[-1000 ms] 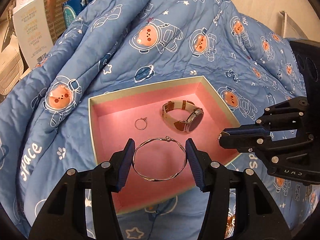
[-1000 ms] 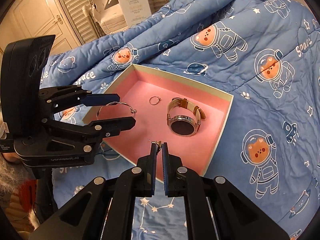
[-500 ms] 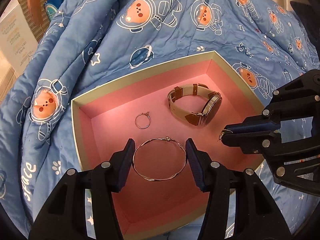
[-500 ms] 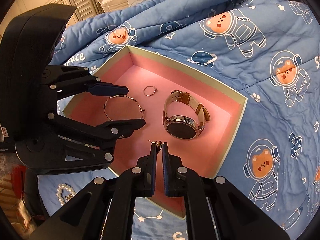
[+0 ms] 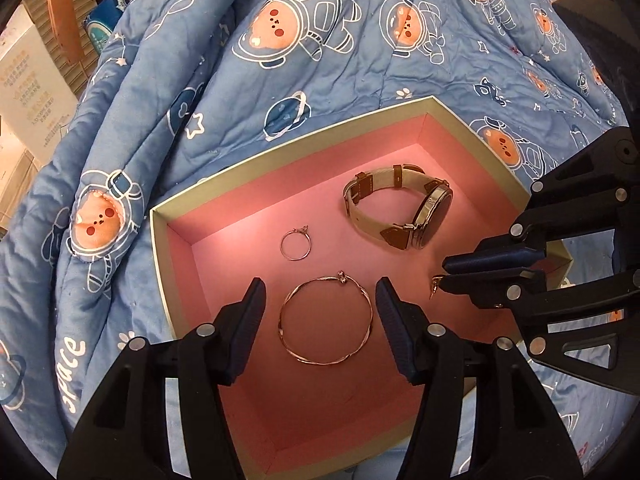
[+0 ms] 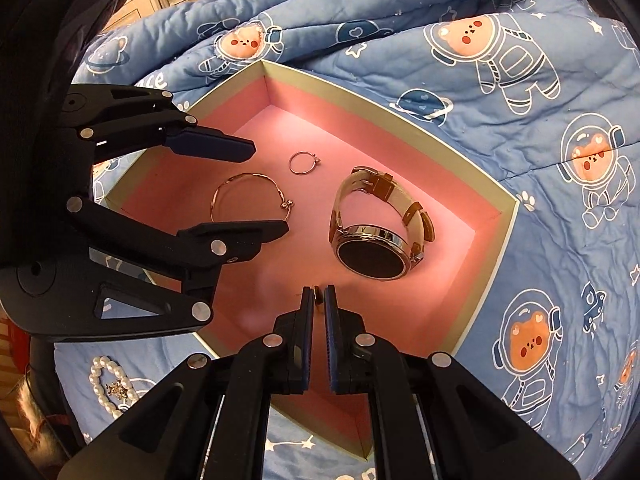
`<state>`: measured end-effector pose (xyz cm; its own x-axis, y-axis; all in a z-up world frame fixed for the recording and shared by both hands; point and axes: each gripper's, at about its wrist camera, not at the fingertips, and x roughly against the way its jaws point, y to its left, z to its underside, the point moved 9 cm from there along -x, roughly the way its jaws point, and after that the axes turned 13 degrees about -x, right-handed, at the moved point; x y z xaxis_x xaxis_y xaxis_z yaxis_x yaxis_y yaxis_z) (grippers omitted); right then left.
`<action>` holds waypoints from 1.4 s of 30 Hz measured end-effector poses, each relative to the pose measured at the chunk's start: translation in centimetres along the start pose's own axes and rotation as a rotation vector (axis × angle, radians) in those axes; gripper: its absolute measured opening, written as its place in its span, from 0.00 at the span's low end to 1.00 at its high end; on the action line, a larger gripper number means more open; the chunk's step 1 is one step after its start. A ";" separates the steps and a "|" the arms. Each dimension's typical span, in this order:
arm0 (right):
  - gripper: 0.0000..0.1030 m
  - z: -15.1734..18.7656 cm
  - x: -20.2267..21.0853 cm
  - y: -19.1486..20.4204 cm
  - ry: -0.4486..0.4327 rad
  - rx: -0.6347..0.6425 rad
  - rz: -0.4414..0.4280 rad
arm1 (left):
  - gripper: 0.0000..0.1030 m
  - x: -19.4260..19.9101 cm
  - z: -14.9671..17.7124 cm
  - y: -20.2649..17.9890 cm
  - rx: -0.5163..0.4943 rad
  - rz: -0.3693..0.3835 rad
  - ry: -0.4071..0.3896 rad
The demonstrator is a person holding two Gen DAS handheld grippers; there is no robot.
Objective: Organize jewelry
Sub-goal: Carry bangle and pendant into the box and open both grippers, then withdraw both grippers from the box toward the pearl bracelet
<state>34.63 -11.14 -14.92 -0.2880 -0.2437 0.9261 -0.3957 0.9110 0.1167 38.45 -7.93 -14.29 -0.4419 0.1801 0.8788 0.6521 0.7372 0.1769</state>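
A pink-lined box [image 5: 160,216] [image 6: 508,216] lies on a blue quilt. Inside it lie a thin ring [image 5: 295,243] [image 6: 303,163], a watch with a cream strap [image 5: 400,210] [image 6: 376,228] and a gold bangle [image 5: 326,320] [image 6: 250,196]. My left gripper [image 5: 320,300] [image 6: 264,188] is open, its fingers on either side of the bangle, which looks to be resting on the box floor. My right gripper [image 6: 319,296] [image 5: 442,280] is shut on a small gold earring [image 5: 434,282] [image 6: 318,295], low over the box's near part.
A pearl bracelet [image 6: 105,384] with a small gold piece lies on the quilt left of the box. The quilt [image 5: 320,60] rises in folds behind the box. Cardboard boxes [image 5: 28,92] stand at the far left.
Both grippers have come down and forward into the box. The bangle, held between the left fingers before, now sits lower between them, seemingly on the box floor. The right gripper still holds the earring.
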 end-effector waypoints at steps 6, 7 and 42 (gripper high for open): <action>0.36 -0.5 0.6 -0.2 -0.037 -0.013 -0.005 | 0.65 1.8 -0.4 0.8 0.028 -0.008 -0.046; 0.37 -0.5 1.1 -0.3 -0.048 -0.013 -0.005 | 0.65 2.3 -0.5 0.9 0.033 -0.010 -0.060; 0.64 12.5 7.2 3.6 -0.242 -0.065 -0.106 | 0.90 11.5 14.5 -8.3 0.238 0.010 -0.277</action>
<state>20.22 -13.77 -12.32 -0.4510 -0.4043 0.7957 -0.3802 0.8936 0.2386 18.98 -2.54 -12.12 -0.6073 0.3335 0.7211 0.5100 0.8596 0.0320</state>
